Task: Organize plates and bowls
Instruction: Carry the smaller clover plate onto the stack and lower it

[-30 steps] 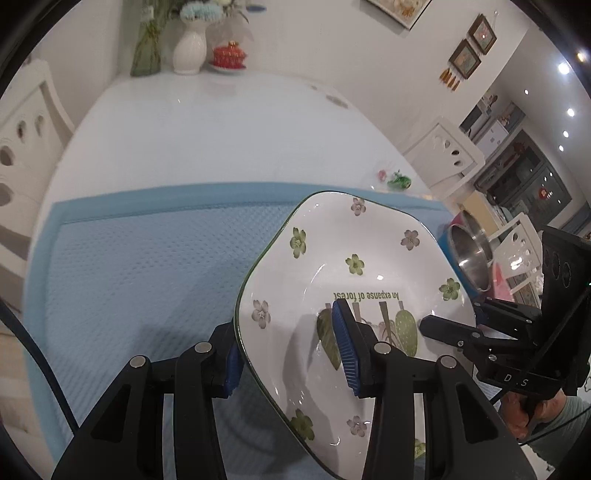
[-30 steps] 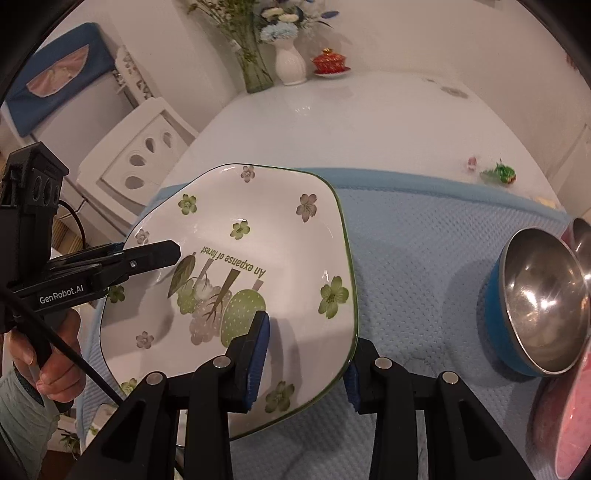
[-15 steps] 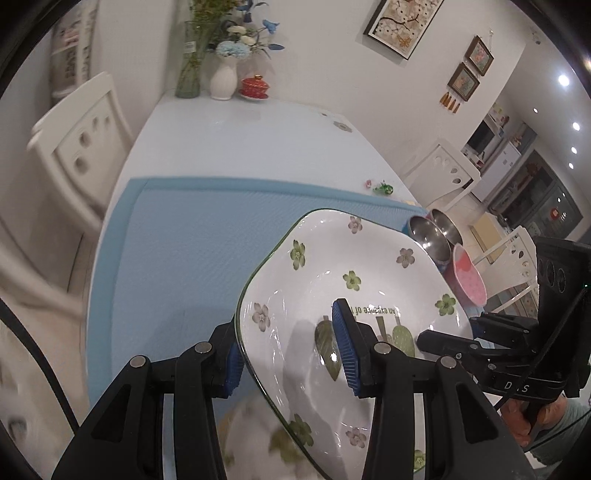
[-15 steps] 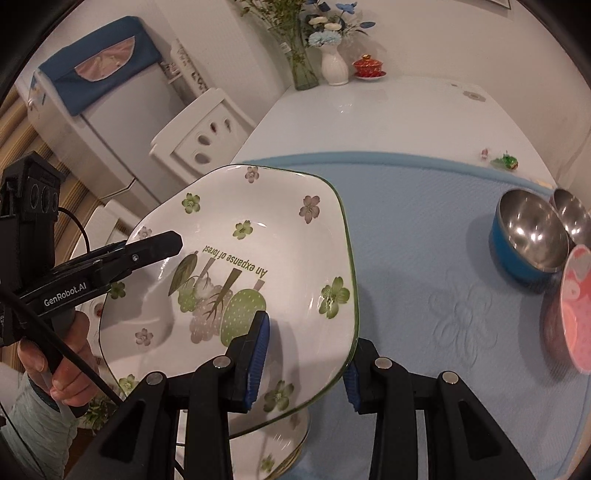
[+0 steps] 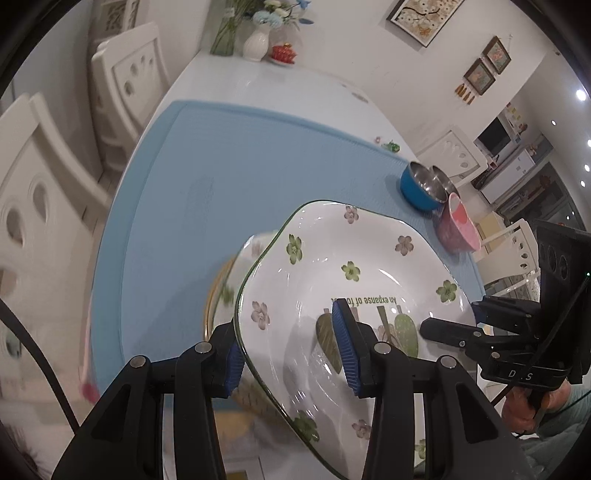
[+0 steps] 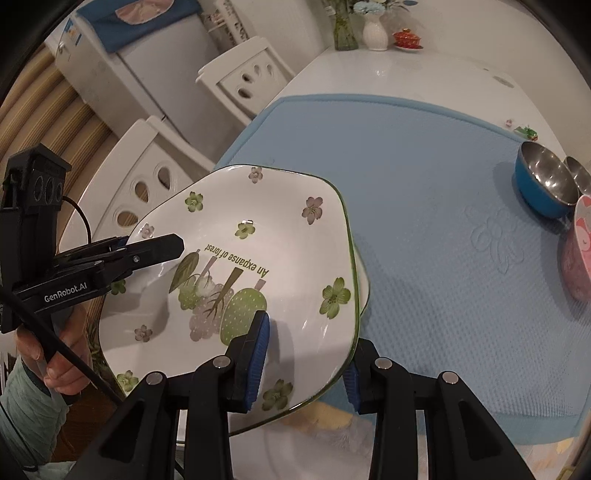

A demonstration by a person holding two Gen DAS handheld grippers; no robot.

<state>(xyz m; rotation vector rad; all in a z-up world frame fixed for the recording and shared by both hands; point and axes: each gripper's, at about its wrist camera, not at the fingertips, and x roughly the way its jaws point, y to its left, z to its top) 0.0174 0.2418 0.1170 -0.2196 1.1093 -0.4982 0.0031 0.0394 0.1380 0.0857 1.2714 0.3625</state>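
You had the white flowered plate [image 5: 354, 291] up in the air over the near edge of the blue mat [image 5: 236, 177], gripped from both sides at once. Your left claw [image 5: 291, 350] was clamped on the plate's left rim, one blue pad [image 5: 345, 347] lying on the painted face and the other under the rim. Your right claw [image 6: 304, 356] was pinched on the opposite rim in the same way, one pad on the upper face beside the green leaf picture and the other beneath the edge. The plate sat tilted, its green-lined edge towards the middle of the mat, its printed lettering upside down to both cameras. Just below it, partly hidden, lay another plate [image 5: 227, 280] with a gold rim, blurred in the left wrist view, so how it was placed could not be made out. At the far right side of the mat stood a blue bowl [image 6: 543, 186] with a shiny metal inside, a second metal bowl [image 6: 578, 177] touching it behind, and a pink bowl [image 6: 578, 254] just in front of them. The white surface [image 6: 399, 74] ran on beyond the mat to a white vase [image 6: 375, 31] and a small red dish [image 6: 406, 38] at its far end. White chairs [image 5: 48, 206] stood along the left side.
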